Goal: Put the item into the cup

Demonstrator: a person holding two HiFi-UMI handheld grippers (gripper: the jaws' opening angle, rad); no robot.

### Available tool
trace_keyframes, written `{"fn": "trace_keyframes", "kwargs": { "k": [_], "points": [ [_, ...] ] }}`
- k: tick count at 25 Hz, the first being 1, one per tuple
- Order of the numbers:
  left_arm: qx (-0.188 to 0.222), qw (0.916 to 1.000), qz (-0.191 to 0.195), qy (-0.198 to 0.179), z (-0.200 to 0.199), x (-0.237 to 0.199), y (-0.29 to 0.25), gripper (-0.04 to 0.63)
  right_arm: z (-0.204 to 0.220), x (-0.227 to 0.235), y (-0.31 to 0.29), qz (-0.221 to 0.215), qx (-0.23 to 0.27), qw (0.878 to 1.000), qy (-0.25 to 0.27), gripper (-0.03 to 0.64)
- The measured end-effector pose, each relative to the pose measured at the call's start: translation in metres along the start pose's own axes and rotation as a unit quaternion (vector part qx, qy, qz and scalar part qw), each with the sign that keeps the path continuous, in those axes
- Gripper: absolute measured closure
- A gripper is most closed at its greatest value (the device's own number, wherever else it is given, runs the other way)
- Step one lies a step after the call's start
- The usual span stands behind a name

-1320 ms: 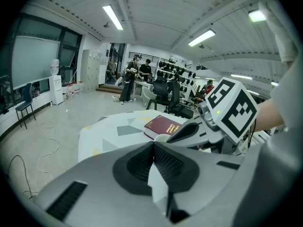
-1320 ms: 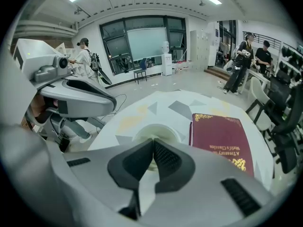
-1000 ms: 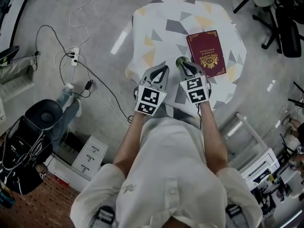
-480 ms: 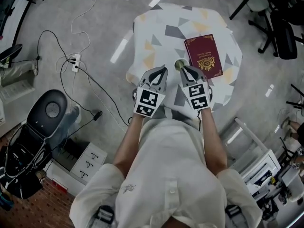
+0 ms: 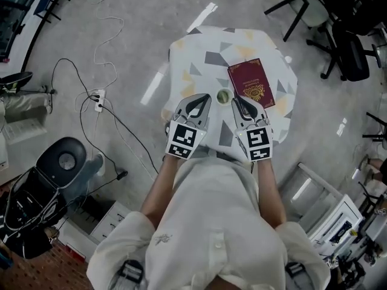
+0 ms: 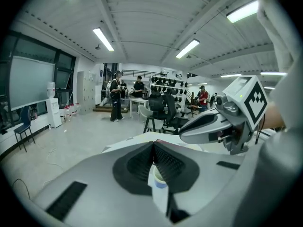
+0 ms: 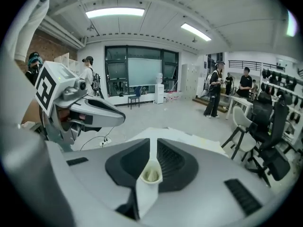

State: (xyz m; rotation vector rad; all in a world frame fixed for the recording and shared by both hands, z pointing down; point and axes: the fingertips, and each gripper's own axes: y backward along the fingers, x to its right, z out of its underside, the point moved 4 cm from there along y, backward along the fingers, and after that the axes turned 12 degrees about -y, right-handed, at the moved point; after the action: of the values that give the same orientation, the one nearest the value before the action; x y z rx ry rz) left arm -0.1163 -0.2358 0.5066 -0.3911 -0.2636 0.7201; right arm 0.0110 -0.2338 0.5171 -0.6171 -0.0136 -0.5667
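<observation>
Table [image 5: 199, 53] below us: left gripper [image 5: 202, 99] and right gripper [image 5: 237, 99] flank the cup [image 5: 222, 95], jaws together, empty; we'd open one first.

place: lab hall | office chairs [image 5: 346, 52] | power strip [image 5: 98, 96] | strip lights [image 6: 106, 39]

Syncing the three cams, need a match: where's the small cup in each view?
Head view: small cup on the table, just left of the maroon book.
Left gripper view: cup low centre, blue band showing.
Right gripper view: cup low centre, greenish inside.
Shared landmark: the cloth-covered table, its pale edge beyond the cup in both gripper views.
</observation>
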Motion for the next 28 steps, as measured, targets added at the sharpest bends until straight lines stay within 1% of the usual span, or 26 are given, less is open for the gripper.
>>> {"fn": "trace_keyframes", "kwargs": {
  "k": [7, 9, 12, 18, 22, 28],
  "points": [
    [0.047, 0.9987, -0.012, -0.014, -0.038, -0.006, 0.010, 0.581, -0.037, -0.004, 0.033, 0.024, 0.080, 0.996, -0.004, 0.560],
    [0.058, 0.9981, -0.012, -0.017, -0.046, -0.008, 0.012, 0.581, -0.043, -0.003, 0.040, 0.038, 0.098, 0.994, -0.006, 0.563],
    [0.071, 0.9972, -0.009, -0.021, -0.056, -0.009, 0.014, 0.581, -0.050, -0.004, 0.046, 0.052, 0.113, 0.992, -0.007, 0.566],
    [0.088, 0.9958, -0.006, -0.025, -0.067, -0.012, 0.020, 0.581, -0.063, -0.006, 0.054, 0.054, 0.141, 0.988, -0.020, 0.568],
    [0.101, 0.9947, -0.009, -0.021, -0.071, -0.016, 0.023, 0.581, -0.074, -0.008, 0.058, 0.055, 0.160, 0.985, -0.028, 0.568],
    [0.116, 0.9931, -0.012, -0.017, -0.076, -0.024, 0.026, 0.581, -0.078, -0.011, 0.060, 0.060, 0.170, 0.983, -0.034, 0.568]
  ]
}}
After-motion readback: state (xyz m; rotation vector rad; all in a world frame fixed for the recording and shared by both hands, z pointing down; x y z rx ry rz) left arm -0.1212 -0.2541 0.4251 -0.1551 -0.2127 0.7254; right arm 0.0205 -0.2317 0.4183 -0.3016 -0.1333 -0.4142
